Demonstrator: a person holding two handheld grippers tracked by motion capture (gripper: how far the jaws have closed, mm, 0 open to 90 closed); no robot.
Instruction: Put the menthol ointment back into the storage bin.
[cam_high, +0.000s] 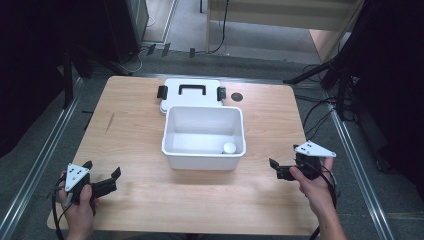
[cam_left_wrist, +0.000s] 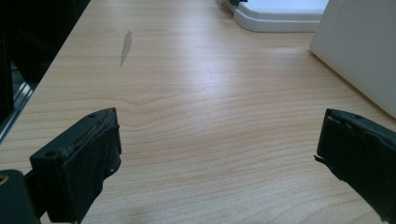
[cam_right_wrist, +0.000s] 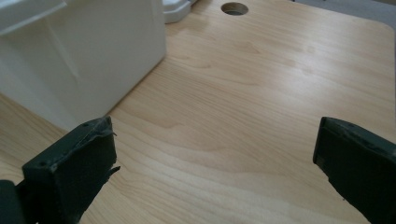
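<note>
A white bin (cam_high: 204, 136) stands open mid-desk (cam_high: 135, 145), its lid (cam_high: 191, 93) lying flat just beyond at twelve o'clock, so the inside is reachable from above. A small white cap-like thing (cam_high: 229, 147) sits in its near-right corner. Left tongs (cam_high: 102, 181) at seven o'clock and right tongs (cam_high: 278, 169) at four o'clock are released, empty, well apart from the bin, with bare wood between.

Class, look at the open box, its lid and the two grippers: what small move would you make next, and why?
Probably bring the left gripper toward the lid. The lid lies flat behind the open box, both grippers are open and empty, and only a small white object sits inside.
</note>
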